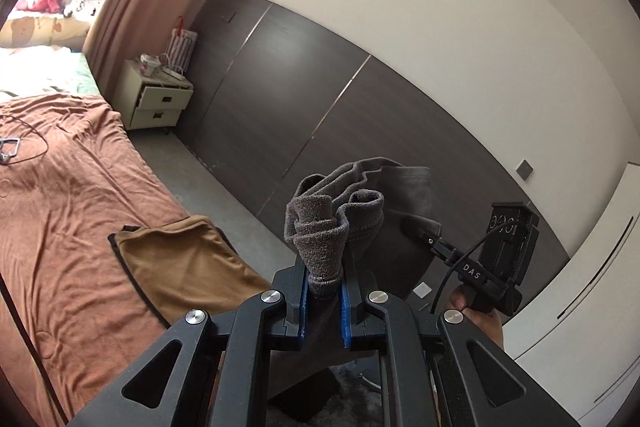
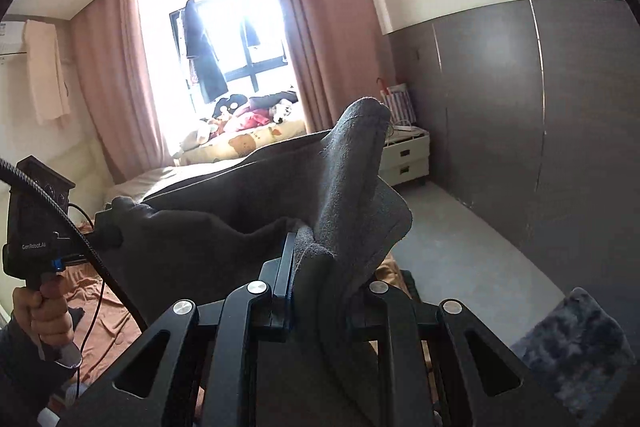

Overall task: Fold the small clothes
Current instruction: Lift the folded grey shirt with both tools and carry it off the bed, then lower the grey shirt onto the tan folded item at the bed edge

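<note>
Left hand-held gripper [image 1: 323, 273] and right hand-held gripper [image 2: 320, 267] each clamp grey garment [image 1: 360, 199], stretched between them above bed [image 1: 72, 187].

My left gripper [image 1: 323, 269] is clamped on a bunched edge of the grey garment [image 1: 360, 211], which hangs in the air. To the garment's right my right gripper [image 1: 416, 227] pinches its other edge. Left of the garment, a tan cloth [image 1: 180, 263] lies flat on the rust-brown bedspread [image 1: 72, 195].
</note>
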`<state>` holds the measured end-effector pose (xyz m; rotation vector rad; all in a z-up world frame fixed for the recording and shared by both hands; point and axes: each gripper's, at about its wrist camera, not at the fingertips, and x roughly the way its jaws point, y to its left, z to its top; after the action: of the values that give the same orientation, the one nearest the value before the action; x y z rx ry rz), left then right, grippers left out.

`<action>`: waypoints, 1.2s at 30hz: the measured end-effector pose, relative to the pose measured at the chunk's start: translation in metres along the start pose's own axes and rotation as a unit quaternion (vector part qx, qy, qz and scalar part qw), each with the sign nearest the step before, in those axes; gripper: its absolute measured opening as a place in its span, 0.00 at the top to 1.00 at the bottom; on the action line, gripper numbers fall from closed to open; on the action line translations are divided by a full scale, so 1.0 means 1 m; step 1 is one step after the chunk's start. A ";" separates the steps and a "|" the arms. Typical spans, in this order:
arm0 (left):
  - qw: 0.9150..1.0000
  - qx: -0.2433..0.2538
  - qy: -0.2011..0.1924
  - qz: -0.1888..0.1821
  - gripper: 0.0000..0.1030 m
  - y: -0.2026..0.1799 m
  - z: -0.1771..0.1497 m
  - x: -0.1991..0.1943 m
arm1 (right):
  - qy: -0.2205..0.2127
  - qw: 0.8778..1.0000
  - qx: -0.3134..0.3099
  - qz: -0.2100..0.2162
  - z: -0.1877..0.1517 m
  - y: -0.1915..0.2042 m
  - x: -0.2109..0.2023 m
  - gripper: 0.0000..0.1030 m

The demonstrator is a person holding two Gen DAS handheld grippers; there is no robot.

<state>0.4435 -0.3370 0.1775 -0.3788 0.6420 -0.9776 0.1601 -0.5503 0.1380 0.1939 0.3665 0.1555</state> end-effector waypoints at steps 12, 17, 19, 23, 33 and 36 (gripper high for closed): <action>0.999 -0.010 0.046 -0.020 0.88 0.018 0.001 0.072 | 0.027 0.999 0.024 -0.028 -0.007 0.017 0.041 0.86; 0.997 -0.032 0.070 -0.009 0.88 0.067 0.011 0.108 | 0.053 0.997 0.037 -0.035 -0.015 0.019 0.095 0.86; 0.996 -0.039 0.079 -0.004 0.88 0.089 0.013 0.122 | 0.067 0.996 0.049 -0.038 -0.017 0.019 0.120 0.86; 0.994 -0.054 0.091 0.005 0.88 0.131 0.017 0.146 | 0.089 0.993 0.062 -0.043 -0.019 0.017 0.155 0.86; 0.992 -0.077 0.097 0.039 0.88 0.209 0.017 0.176 | 0.128 0.989 0.060 -0.051 0.001 -0.009 0.193 0.86; 0.990 -0.067 0.106 0.062 0.88 0.227 0.016 0.187 | 0.139 0.987 0.057 -0.055 0.000 -0.015 0.206 0.86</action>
<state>0.6747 -0.3797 -0.0008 -0.3518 0.9166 -0.8638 0.3516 -0.5268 0.0652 0.2645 0.6629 0.0512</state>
